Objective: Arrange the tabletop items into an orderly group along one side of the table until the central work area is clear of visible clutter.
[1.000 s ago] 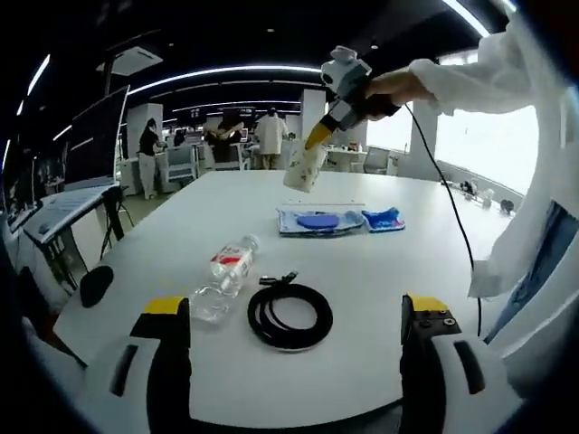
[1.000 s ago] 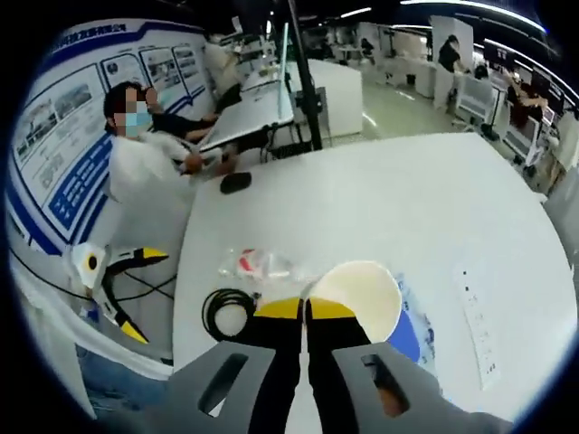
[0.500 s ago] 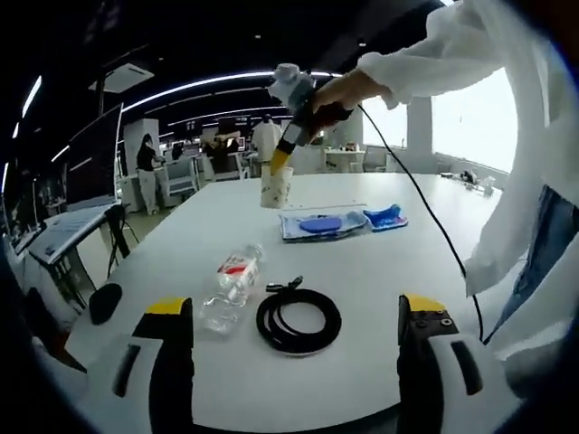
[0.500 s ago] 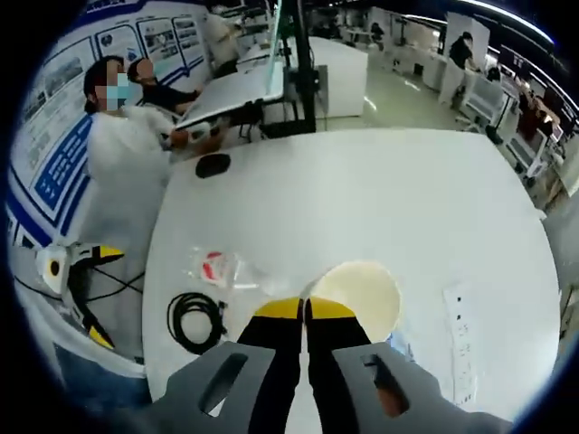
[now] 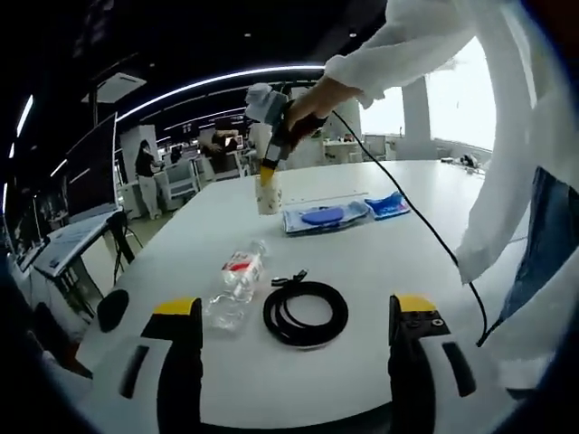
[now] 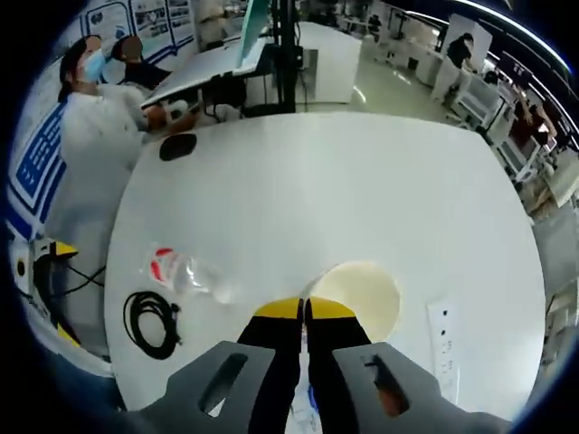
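White round table is taking up most of both views; office desks and ppl standing beyond it at 10–12 o'clock in left gripper view. Person's white sleeve is reaching across from 2 o'clock, cable hanging off it down to 4 o'clock.

Blue-and-clear pouch is lying at 12 o'clock of table centre, small blue pack just beside it at 1 o'clock. Black cable coil is sitting low centre; clear water bottle w/ red label is lying on its side just beside coil, at 9 o'clock of it. Black mouse-like object is resting at table edge, 8 o'clock.

Paper cup: cream, open mouth up, upright; right gripper is pinching its rim, jaws clenched together on it. In left gripper view cup is hanging at 11 o'clock of pouch; can't tell if touching tabletop.

Left gripper: jaws spread wide, released, gripping nothing, coil showing between them.

White strip is lying at 4 o'clock in right gripper view.
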Demonstrator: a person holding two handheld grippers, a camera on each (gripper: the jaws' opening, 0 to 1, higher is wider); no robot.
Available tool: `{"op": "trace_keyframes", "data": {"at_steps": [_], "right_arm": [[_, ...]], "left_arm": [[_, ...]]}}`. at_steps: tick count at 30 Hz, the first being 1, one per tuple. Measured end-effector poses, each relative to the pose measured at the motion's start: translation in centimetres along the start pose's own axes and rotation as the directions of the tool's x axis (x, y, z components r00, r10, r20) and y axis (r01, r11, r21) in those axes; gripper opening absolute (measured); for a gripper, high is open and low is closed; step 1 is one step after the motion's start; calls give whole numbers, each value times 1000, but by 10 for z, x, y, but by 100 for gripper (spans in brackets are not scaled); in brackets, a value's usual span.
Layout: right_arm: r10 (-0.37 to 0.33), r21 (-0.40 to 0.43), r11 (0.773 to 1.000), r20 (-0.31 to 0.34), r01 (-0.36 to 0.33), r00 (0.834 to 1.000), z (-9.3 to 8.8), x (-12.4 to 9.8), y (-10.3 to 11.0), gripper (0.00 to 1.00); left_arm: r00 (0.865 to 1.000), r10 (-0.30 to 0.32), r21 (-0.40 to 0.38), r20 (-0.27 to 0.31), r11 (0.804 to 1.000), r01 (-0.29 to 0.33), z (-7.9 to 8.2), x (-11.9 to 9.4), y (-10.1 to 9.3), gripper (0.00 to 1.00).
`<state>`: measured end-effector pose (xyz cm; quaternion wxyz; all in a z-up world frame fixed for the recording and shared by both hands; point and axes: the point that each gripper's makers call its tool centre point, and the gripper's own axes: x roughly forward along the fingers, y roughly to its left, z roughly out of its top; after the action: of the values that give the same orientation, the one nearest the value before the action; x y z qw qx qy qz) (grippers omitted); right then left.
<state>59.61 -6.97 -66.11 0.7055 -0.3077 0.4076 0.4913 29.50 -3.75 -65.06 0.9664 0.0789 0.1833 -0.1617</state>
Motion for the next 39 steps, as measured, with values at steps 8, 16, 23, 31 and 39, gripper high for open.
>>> {"op": "trace_keyframes", "data": {"at_steps": [8,16,23,31,39], "right_arm": [[-23,-118,993,-69,15,997,-9,20,0,0],[-17,-96,995,-71,10,997,-11,30,-4,0],[-2,-73,997,-77,-4,997,-15,38,-1,0],[3,-46,999,-58,-5,998,-13,40,-1,0],[2,-62,998,-78,-6,997,-19,41,-1,0]], "left_arm": [[1000,5,24,-10,1000,-4,-1,0,0,82],[1000,12,42,-16,999,-12,-2,-1,2,79],[999,19,53,-28,998,-17,-5,-1,3,78],[999,17,55,-44,998,-15,-8,0,2,76],[999,20,60,-51,998,-17,-9,0,3,75]]}}
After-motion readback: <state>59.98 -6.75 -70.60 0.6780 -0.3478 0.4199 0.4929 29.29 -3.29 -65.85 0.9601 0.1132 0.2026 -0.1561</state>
